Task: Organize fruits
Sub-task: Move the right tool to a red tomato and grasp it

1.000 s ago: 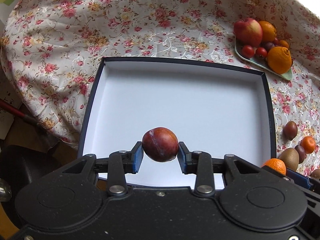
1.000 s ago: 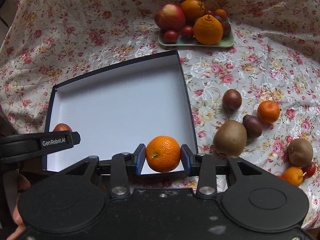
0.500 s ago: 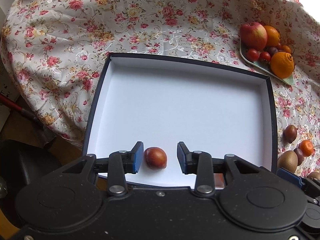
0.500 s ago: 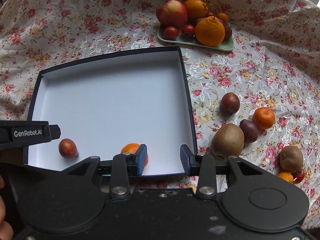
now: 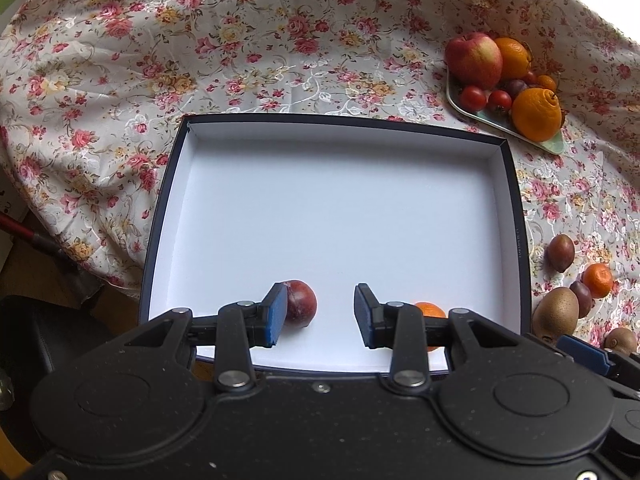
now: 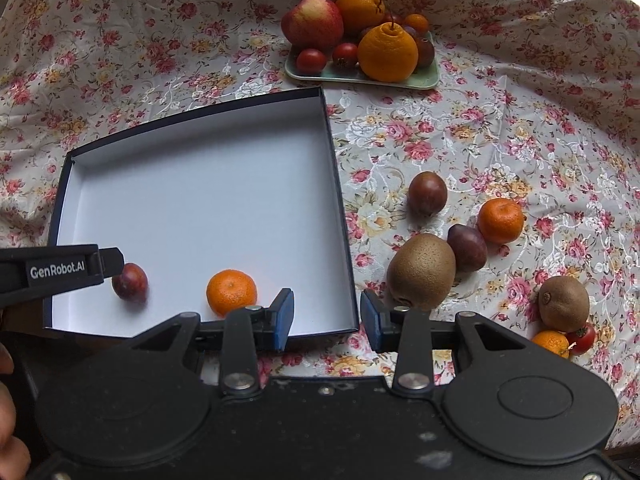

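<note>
The cloth [image 6: 500,128] is cream with pink and red roses plus some yellowish blooms. The box [image 6: 338,200] is dark navy outside, plain white inside. In it: 1 dark red plum [image 6: 129,281] and 1 bright orange mandarin [image 6: 231,292]. The plate [image 6: 428,78] is pale green, loaded with a red-yellow apple [image 6: 312,22], oranges and small red tomatoes. There are 2 fuzzy brown kiwis [image 6: 421,271] on the cloth. Both tools [image 5: 320,316] [image 6: 326,318] are black with blue pads.

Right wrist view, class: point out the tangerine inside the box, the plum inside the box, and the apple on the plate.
tangerine [image 6: 231,292], right wrist view, centre of its peel.
plum [image 6: 130,281], right wrist view, middle of its skin.
apple [image 6: 313,23], right wrist view, its front cheek.
</note>
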The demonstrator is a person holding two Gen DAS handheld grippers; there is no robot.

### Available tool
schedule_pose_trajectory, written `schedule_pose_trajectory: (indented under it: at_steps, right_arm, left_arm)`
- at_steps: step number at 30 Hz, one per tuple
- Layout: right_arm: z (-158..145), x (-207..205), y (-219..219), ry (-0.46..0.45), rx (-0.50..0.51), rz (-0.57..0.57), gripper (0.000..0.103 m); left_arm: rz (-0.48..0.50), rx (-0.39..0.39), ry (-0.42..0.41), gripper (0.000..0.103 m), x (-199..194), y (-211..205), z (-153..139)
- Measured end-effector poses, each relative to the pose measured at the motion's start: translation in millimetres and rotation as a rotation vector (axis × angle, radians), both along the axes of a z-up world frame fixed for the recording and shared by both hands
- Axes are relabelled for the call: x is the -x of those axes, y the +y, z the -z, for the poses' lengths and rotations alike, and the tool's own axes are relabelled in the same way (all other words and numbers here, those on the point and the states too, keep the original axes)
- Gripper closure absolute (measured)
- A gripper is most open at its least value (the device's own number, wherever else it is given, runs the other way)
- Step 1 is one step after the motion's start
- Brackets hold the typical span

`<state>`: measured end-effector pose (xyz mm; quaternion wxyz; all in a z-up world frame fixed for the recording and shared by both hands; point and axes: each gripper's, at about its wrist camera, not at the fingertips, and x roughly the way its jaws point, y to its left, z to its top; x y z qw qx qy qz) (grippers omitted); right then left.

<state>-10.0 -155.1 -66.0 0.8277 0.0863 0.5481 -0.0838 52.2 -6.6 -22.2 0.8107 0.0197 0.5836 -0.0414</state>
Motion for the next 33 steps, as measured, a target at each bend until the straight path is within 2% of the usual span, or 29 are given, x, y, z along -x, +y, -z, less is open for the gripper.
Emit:
schedule_pose_trajectory:
  at_steps: [8,14,17,21,24,33]
  right_arm:
    - [-15,19,-41,-0.026,-0.034,0.061,0.063]
    - [-18,35,-82,-0.025,0.015,0.194,0.063]
    - [-16,42,-110,0.0,-0.036,0.234,0.063]
    - [-13,55,-149,0.004,-0.074,0.344,0.063]
    - [-12,62,-176,0.008,-0.069,0.411,0.063]
    - [9,82,-237,0.068,-0.035,0.47,0.063]
  left_arm:
    - [0.087,0.001,-0.021,0.058,9,-37,-7]
    - [0.154,0.013,-0.024,0.058,17,-73,-9]
    - [0.193,0.02,-0.024,0.058,23,-93,-10]
    - [0.249,0.023,-0.019,0.058,31,-121,-9]
    - [0.286,0.031,-0.005,0.058,38,-141,-7]
    - [0.409,0.048,0.049,0.058,59,-194,3]
